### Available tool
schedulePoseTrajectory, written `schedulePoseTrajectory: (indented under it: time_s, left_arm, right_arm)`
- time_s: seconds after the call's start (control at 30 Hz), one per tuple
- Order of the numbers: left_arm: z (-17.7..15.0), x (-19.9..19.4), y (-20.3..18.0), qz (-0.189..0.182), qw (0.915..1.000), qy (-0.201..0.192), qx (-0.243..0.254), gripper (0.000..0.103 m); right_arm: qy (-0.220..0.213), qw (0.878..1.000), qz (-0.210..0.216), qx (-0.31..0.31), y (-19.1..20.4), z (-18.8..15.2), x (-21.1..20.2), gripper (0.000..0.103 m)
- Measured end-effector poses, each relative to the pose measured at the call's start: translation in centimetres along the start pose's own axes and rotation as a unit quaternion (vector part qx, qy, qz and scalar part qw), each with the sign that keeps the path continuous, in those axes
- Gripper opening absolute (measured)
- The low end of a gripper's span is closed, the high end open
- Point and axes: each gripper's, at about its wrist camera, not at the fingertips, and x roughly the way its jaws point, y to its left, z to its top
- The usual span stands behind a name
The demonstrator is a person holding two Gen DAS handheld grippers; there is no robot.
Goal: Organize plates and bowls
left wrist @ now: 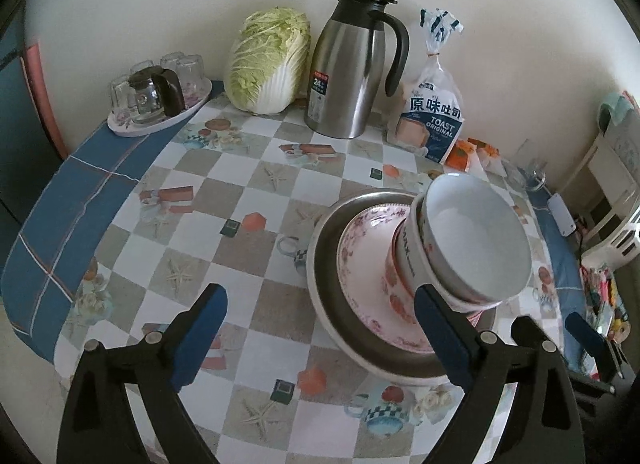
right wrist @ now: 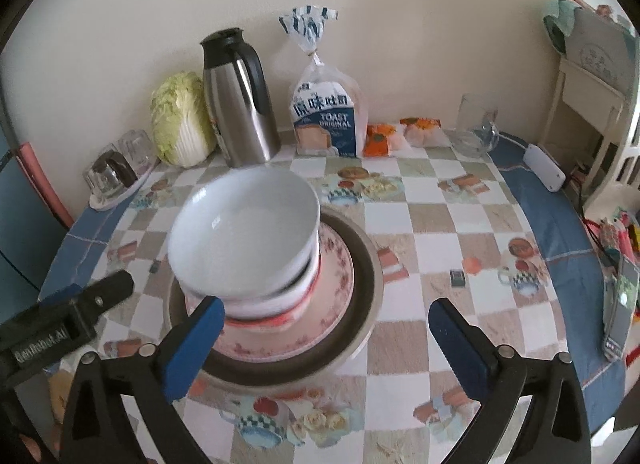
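Note:
Several white bowls (left wrist: 476, 240) sit nested on a pink flowered plate (left wrist: 360, 264), which lies on a larger dark plate with a pale rim (left wrist: 320, 284). My left gripper (left wrist: 320, 294) is open and hangs just in front of the stack, its right finger (left wrist: 436, 328) overlapping the lowest bowl's foot; nothing is held. In the right wrist view the bowls (right wrist: 244, 240), the pink plate (right wrist: 340, 264) and the dark plate (right wrist: 370, 264) lie ahead to the left. My right gripper (right wrist: 326, 306) is open with nothing in it. The left gripper's finger (right wrist: 100, 296) shows at that view's left edge.
Along the wall stand a cabbage (left wrist: 268, 59), a steel jug (left wrist: 348, 67), a toast bag (left wrist: 434, 115) and a tray of glasses (left wrist: 160, 95). A glass bowl (right wrist: 478, 135), a white device (right wrist: 544, 167) and a phone (right wrist: 620, 312) lie to the right near the round table's edge.

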Motion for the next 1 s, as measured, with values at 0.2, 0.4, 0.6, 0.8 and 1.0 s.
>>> schedulePoseTrajectory:
  time_s: [0.2,0.4,0.6,0.8,1.0]
  left_arm:
    - [-1.1,-0.2,-0.7,0.052,0.9980,0.000,0.037,0.095]
    - [-2.5,0.7,-1.0,0.067,0.9957,0.020,0.061,0.095]
    - [-3.5,2.1,-0.9,0.075,0.9939,0.041,0.069,0.095]
    - [-3.9,3.4,-1.0,0.079,0.9924,0.061,0.072,0.095]
    - [-4.1,4.5,-0.8,0.080,0.9916,0.074,0.070,0.095]
  right_arm:
    - [0.017,1.000,-0.010,0.002,-0.4,-2.4,0.4,0.103]
    - [0.036,0.999,-0.015,0.010,-1.1,-3.6,1.1,0.103]
    - [0.044,0.999,-0.018,0.008,-1.3,-3.9,1.8,0.103]
    - [0.057,0.998,-0.020,0.002,-1.3,-4.1,2.7,0.103]
    - [0.067,0.998,-0.020,-0.006,-1.0,-4.4,3.5,0.103]
